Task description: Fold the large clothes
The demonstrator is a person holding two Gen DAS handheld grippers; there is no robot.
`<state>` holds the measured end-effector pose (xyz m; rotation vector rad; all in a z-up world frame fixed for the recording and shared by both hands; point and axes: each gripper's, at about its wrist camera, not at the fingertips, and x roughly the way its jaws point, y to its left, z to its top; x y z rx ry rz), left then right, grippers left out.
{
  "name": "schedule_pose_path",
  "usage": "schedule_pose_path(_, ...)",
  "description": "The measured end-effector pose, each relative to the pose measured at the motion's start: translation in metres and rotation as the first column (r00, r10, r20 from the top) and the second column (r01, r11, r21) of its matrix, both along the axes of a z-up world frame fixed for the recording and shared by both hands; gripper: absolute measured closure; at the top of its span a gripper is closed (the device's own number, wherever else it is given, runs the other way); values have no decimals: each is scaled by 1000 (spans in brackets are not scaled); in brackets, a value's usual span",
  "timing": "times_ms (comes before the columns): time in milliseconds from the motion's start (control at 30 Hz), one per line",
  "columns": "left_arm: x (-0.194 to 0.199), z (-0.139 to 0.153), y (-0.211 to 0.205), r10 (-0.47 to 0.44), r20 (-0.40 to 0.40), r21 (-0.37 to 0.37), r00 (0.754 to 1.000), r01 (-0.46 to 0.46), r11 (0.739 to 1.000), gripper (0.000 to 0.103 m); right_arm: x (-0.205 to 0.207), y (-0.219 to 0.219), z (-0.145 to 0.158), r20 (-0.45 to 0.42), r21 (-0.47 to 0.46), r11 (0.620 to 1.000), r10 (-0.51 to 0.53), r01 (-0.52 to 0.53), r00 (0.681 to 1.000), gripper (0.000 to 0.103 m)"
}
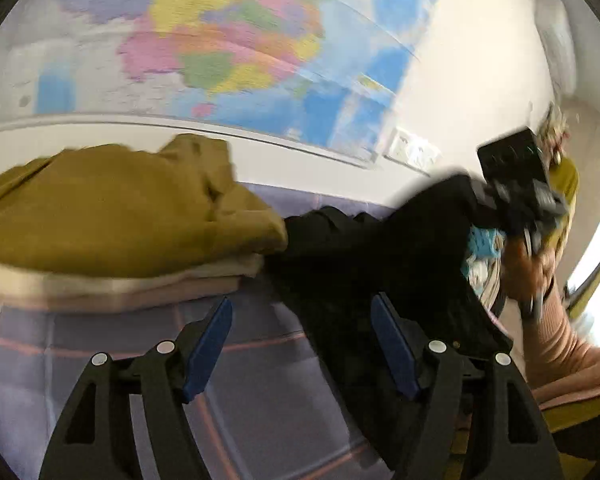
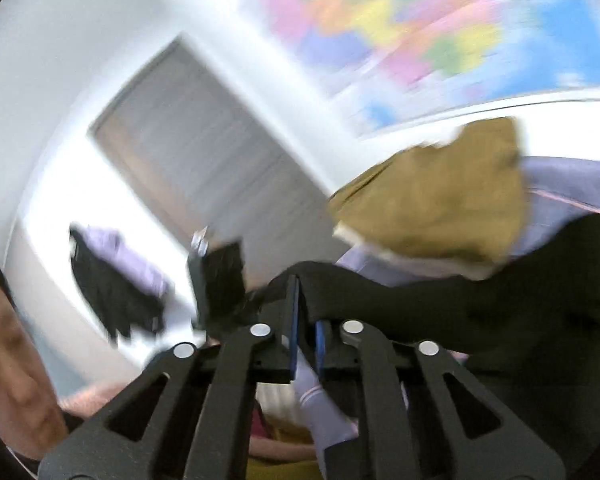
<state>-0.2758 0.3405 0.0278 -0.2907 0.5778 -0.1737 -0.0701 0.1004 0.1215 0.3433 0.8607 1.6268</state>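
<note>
The left wrist camera is looking forward along its tongs (image 1: 302,344), tilted down over the checked bed cover (image 1: 260,392) toward the wall map (image 1: 236,40). The right wrist camera is sitting close behind its tongs (image 2: 306,324), rolled sideways, facing a grey door (image 2: 204,152). Both are sharing the map (image 2: 400,20), the olive garment (image 1: 112,204) (image 2: 440,200) and the black garment (image 1: 364,256) (image 2: 480,304).

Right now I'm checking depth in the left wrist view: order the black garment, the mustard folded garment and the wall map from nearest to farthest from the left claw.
1. Black garment: nearest, lying by the left claw's right finger.
2. Mustard folded garment: farther, ahead to the left, on top of a beige folded pile.
3. Wall map: farthest, on the wall behind.
</note>
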Motion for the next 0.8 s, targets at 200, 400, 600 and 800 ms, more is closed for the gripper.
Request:
schedule_pose_path(200,75,-44,-55,-132,-140,40,981,138,990,34,64,-88,-104,-195,-242,922,-350,301,916,43)
schedule_pose_path(400,140,-72,-87,-198,-230,48,953,214,976,37,69,-144,-170,-227,-410,801,-553,437,802,20)
schedule_pose_path(600,162,-65,-92,-167,-227,59,959,185,981,39,10,-147,-120,60,-316,827,-472,465,880,14)
schedule_pose_path(800,179,-55,-102,-171,-219,70,961,190,979,39,-39,-77,-135,288,-408,819,-304,404,908,20)
